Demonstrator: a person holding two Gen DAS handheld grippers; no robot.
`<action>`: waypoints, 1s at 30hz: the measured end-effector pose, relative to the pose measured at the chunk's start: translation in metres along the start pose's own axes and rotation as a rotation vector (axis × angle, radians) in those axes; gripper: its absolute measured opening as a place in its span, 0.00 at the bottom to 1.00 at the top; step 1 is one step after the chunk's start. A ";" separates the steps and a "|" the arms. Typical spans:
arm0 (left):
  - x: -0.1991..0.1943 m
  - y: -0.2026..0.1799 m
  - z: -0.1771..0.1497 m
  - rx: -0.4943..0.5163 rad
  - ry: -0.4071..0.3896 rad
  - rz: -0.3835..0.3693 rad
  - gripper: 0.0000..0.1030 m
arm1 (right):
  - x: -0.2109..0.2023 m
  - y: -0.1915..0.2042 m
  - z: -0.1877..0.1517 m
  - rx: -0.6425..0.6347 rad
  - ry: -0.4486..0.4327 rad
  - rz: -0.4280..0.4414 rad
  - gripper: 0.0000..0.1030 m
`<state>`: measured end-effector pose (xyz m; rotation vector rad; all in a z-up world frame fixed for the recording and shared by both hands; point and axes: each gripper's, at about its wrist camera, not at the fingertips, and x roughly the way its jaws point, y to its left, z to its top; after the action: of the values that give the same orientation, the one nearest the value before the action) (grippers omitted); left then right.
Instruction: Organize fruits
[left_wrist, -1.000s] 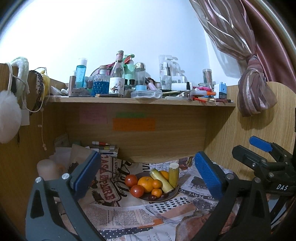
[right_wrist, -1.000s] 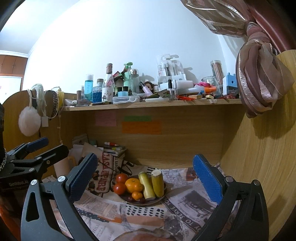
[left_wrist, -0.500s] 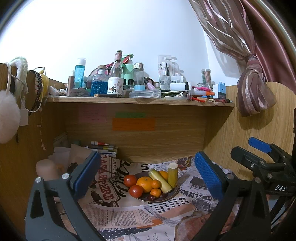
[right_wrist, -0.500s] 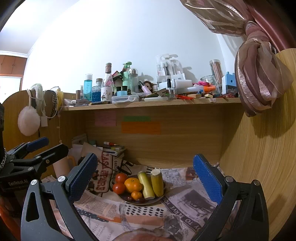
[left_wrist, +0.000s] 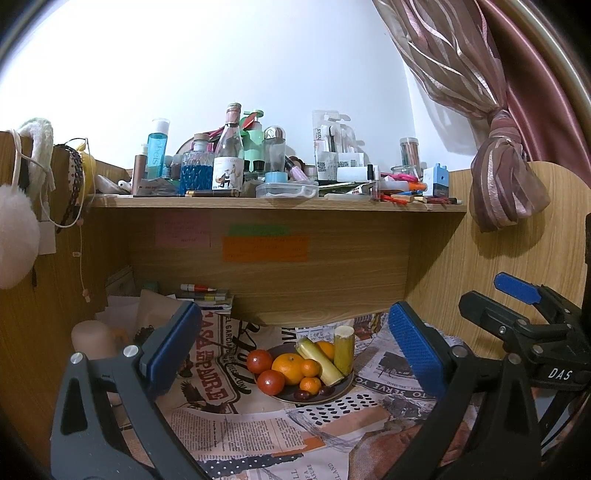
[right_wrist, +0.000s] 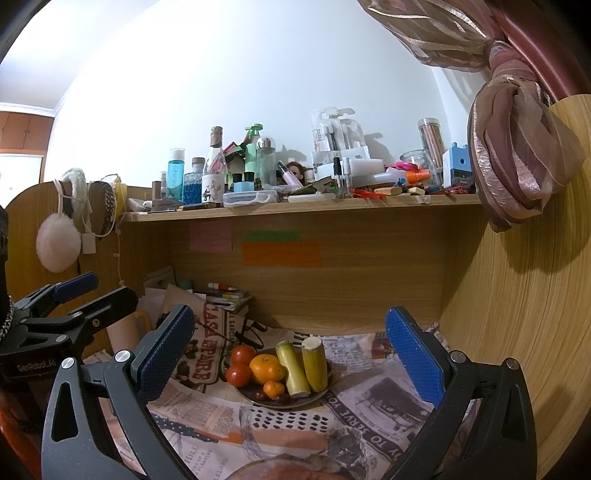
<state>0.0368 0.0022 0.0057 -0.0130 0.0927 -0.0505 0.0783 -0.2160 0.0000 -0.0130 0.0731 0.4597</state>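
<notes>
Dark plate (right_wrist: 246, 394) sits on newspaper-print cloth (right_wrist: 380, 398) under the desk shelf (left_wrist: 280, 202), w/ two tomatoes (right_wrist: 239, 373), a big orange (right_wrist: 266, 367), small mandarins (right_wrist: 274, 388), two yellow-green cut stalks (right_wrist: 314, 362) and dark grapes at the front rim. Shelf above crowded w/ bottles, cosmetics. Left gripper (left_wrist: 291, 345) and right gripper (right_wrist: 290, 354) both spread wide, nothing held, well short of the plate; nothing between them and fruit.

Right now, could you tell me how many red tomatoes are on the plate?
2. One tomato sits at the plate's back left edge; the other tomato lies just in front of it, beside the large orange. More could be hidden behind the pile.
</notes>
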 end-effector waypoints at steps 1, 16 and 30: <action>0.000 0.000 0.000 -0.001 0.000 -0.002 1.00 | 0.000 0.000 0.000 0.000 0.000 0.000 1.00; -0.001 -0.001 0.001 0.001 -0.005 -0.003 1.00 | 0.000 0.000 0.000 0.000 0.002 -0.003 1.00; 0.000 -0.001 0.001 -0.004 0.003 -0.013 1.00 | -0.002 0.001 0.002 0.002 -0.004 -0.005 1.00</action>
<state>0.0365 0.0013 0.0065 -0.0179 0.0961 -0.0635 0.0760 -0.2165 0.0026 -0.0100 0.0695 0.4549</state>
